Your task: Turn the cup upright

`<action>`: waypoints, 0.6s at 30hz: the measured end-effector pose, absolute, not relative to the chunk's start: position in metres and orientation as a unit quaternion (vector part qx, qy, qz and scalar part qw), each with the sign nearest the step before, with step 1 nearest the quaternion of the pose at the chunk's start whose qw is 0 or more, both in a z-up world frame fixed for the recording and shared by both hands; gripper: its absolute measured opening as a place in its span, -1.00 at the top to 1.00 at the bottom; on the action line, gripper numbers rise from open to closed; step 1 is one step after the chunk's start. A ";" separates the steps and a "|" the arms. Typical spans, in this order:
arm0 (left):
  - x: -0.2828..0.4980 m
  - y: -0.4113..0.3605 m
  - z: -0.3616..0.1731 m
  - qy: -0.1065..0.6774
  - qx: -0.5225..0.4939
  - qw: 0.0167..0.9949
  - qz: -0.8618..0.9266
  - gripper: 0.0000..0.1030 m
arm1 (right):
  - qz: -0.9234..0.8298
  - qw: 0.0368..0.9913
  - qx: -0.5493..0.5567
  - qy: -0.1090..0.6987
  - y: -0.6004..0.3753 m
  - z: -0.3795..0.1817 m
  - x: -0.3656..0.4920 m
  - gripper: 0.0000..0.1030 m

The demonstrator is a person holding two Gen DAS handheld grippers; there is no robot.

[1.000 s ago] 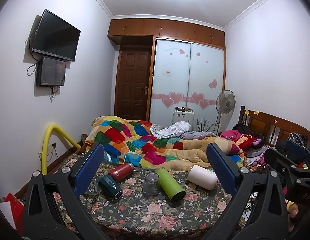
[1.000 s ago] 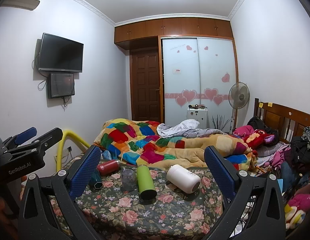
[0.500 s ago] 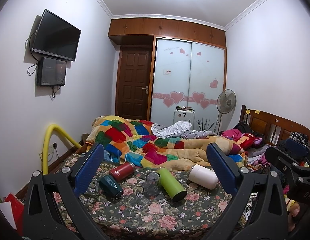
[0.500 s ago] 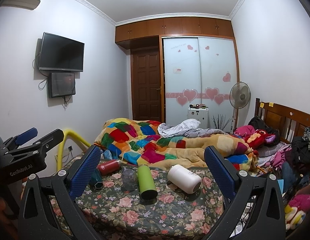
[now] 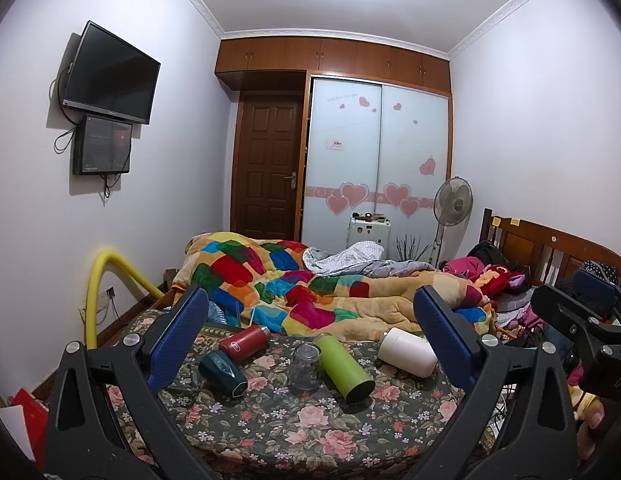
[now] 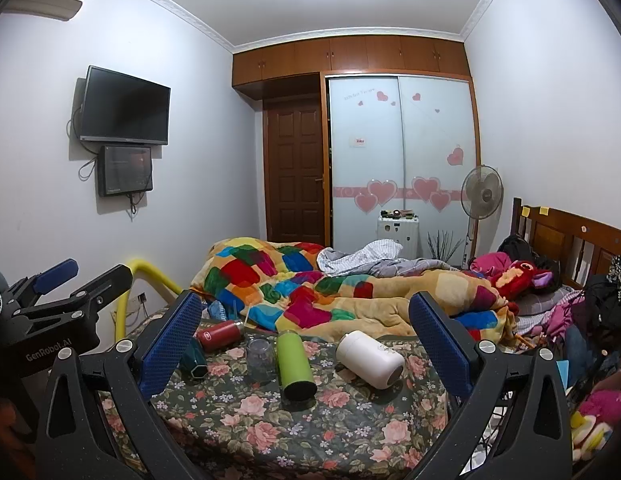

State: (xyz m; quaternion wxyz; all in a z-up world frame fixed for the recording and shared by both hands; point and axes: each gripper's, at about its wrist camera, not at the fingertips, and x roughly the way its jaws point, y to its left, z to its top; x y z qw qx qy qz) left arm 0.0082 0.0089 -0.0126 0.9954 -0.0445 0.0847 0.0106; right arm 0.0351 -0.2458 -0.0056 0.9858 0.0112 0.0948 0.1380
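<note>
Gaping wide on nothing, both the left gripper and right gripper hang short of the floral table. Between the jaws, toward 12 o'clock, the clear glass cup stands mouth-down, touching the toppled green bottle at its 3 o'clock. Since the earlier frames, nothing has visibly shifted.

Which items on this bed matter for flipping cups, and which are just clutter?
Job: red flask, dark teal cup, clear glass cup, green bottle, white tumbler.
Clutter: patchwork quilt, red plush toy, standing fan.
</note>
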 end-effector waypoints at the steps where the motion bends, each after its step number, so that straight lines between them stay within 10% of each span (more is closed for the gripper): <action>1: 0.008 0.009 -0.013 0.085 -0.045 0.995 0.011 -1.00 | 0.138 0.986 0.011 0.094 -0.246 -0.006 0.035 -1.00; 18: 0.004 0.007 -0.013 0.080 -0.040 0.996 0.012 -1.00 | 0.142 0.986 0.009 0.089 -0.247 0.002 0.032 -1.00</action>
